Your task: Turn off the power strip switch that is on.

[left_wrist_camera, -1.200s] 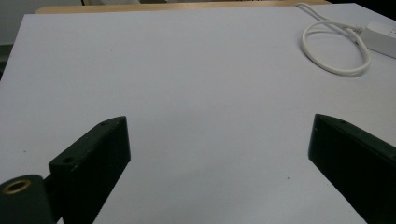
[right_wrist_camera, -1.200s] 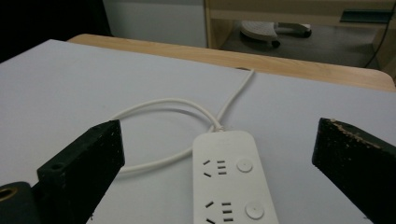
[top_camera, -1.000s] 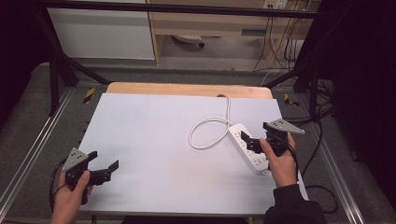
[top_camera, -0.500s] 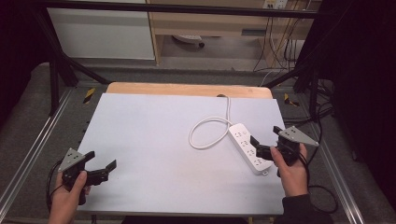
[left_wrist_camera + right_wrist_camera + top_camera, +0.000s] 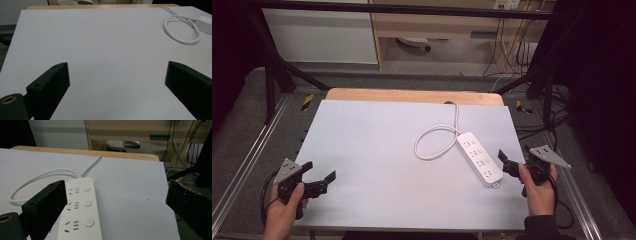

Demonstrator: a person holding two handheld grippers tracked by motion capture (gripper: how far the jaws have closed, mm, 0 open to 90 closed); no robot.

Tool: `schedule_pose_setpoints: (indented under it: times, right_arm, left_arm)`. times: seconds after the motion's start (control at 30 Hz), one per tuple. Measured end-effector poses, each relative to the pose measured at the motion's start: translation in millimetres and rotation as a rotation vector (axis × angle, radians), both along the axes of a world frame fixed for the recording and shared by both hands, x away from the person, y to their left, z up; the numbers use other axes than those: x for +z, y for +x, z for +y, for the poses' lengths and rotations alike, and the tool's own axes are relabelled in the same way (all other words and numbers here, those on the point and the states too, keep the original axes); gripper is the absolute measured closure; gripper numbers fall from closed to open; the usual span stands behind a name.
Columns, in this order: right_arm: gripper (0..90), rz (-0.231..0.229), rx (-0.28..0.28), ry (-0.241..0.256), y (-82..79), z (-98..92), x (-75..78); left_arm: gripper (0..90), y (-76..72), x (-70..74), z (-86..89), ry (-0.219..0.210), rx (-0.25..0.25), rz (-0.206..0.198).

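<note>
A white power strip [image 5: 479, 158] lies on the right half of the pale sheet, its white cable [image 5: 435, 141] looped to its left and running off the far edge. My right gripper [image 5: 513, 162] hovers open just right of the strip's near end, at the table's right edge, holding nothing. From the right gripper view the power strip [image 5: 80, 209] lies beside the left jaw with the cable [image 5: 45, 176] behind it. My left gripper [image 5: 321, 180] stands open over the near left corner, nothing between its jaws. The cable loop [image 5: 182, 29] sits far off in the left gripper view.
The pale sheet [image 5: 377, 150] covers a wooden table [image 5: 412, 95] whose far edge shows as a tan strip. Metal frame rails [image 5: 242, 165] run along both sides. Beyond the table stand a white cabinet [image 5: 319, 30] and loose dark cables [image 5: 512, 40] on the floor.
My right gripper has drawn back from over the power strip to the right and nearer the table's edge. The left gripper has barely shifted.
</note>
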State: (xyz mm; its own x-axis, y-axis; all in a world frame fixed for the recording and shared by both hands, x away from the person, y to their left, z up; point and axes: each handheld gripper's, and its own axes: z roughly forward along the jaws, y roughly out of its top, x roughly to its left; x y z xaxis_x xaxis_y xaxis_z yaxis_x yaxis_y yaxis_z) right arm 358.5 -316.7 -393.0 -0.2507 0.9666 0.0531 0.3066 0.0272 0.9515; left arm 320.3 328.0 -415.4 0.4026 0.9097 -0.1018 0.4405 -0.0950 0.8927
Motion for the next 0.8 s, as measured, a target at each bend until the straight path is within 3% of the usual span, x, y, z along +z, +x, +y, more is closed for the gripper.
schedule_pose_setpoints:
  times: [0.37, 0.63, 0.8]
  right_arm:
    - [5.3, 0.075, -0.065, -0.017, 6.5, -20.0, -30.5]
    - [5.2, 0.147, -0.054, -0.039, 15.2, -20.4, -47.9]
    - [5.1, 0.156, -0.033, -0.017, 15.0, -14.8, -44.8]
  left_arm:
    - [5.4, 0.3, -0.2, -0.9, 0.004, 0.0, 0.001]
    - [5.4, 0.7, -0.4, -2.1, 0.011, -0.005, 0.001]
    - [5.4, 1.3, -0.5, -2.6, 0.015, -0.008, 0.0]
